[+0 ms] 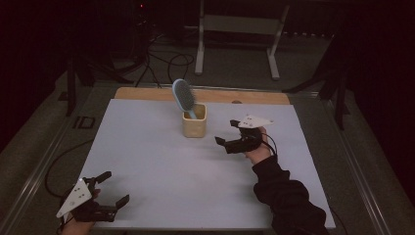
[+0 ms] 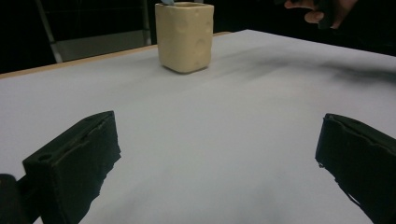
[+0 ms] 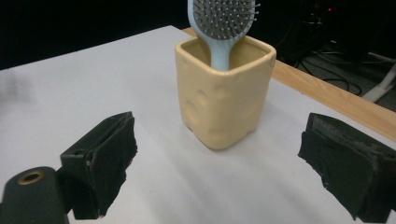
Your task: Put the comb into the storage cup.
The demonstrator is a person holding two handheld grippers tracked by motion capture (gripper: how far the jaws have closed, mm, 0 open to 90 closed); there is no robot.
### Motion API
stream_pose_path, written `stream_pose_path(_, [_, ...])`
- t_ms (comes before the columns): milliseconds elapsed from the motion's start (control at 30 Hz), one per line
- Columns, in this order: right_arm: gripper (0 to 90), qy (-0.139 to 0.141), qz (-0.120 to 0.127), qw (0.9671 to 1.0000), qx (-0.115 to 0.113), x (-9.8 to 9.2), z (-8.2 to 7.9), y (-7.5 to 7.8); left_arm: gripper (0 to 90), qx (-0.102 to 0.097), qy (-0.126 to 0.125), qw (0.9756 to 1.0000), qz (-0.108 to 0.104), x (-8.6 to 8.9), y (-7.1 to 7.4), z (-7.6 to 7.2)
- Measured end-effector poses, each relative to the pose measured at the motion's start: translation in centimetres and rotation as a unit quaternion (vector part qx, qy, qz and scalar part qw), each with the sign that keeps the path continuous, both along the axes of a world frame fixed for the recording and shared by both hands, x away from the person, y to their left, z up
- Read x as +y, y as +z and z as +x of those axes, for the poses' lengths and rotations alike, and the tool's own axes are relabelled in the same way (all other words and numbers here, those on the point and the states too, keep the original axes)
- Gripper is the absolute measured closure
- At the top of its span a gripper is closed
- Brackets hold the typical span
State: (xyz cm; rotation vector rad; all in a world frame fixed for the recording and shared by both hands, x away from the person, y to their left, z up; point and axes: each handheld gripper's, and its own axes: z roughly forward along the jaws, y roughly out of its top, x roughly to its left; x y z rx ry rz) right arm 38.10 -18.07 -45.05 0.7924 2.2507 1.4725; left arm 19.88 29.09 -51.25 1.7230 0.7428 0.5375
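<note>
Nearest me, at the worktop's (image 1: 147, 147) front left corner, my left gripper (image 1: 110, 188) gapes, holding nothing. Farther back, mid-worktop, a blue hairbrush (image 1: 183, 95) stands handle-down, tilted, in a yellow cup (image 1: 194, 125). Just right of it, my right gripper (image 1: 226, 132) is spread wide, grasping nothing.

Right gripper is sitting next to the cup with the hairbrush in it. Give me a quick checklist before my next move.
1. Right gripper jaws open, nothing held: ok.
2. Left gripper jaws open, at the near table edge, apart from the work: ok.
3. Hairbrush stands handle-down in the cup, head leaning out above the rim: ok.
4. Cup upright on the white table cover: ok.
5. Open table between the right jaws and the cup: ok.
6. How firmly the brush sits inside the cup: cannot tell.
</note>
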Motion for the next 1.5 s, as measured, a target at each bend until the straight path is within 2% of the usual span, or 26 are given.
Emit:
stream_pose_path(333, [9.9, 0.003, -0.003, 1.0000, -0.003, -2.0, -2.2, -0.3, 0.0, 0.000, 0.000, 1.0000, 0.000, 0.0, 0.0, 0.0])
stream_pose_path(700, [9.9, 0.007, -0.001, 1.0000, -0.003, -3.9, -4.6, -1.4, 0.0, 0.000, 0.001, 1.0000, 0.000, -0.1, 0.0, 0.0])
stream_pose_path(833, [9.9, 0.005, 0.003, 0.9999, -0.014, -4.9, -5.7, -1.7, 0.0, 0.001, 0.000, 1.0000, 0.001, -0.1, 0.0, 0.0])
stream_pose_path(1133, [9.9, -0.015, 0.006, 0.9999, 0.004, -7.1, -7.3, -2.8, 0.0, 0.001, 0.000, 1.0000, 0.004, -0.1, 0.0, 0.0])
stream_pose_path(1233, [9.9, -0.019, 0.006, 0.9997, 0.017, -7.7, -7.7, -3.3, 0.0, 0.001, 0.000, 1.0000, 0.004, -0.1, 0.0, 0.0])
stream_pose_path(1367, [9.9, -0.020, 0.001, 0.9996, 0.022, -8.3, -8.2, -3.9, 0.0, -0.001, 0.000, 1.0000, 0.004, -0.1, 0.0, -0.1])
stream_pose_path(1500, [9.9, -0.018, -0.016, 0.9995, 0.021, -8.7, -8.9, -4.5, 0.0, 0.000, -0.001, 1.0000, 0.006, -0.1, 0.0, -0.1])
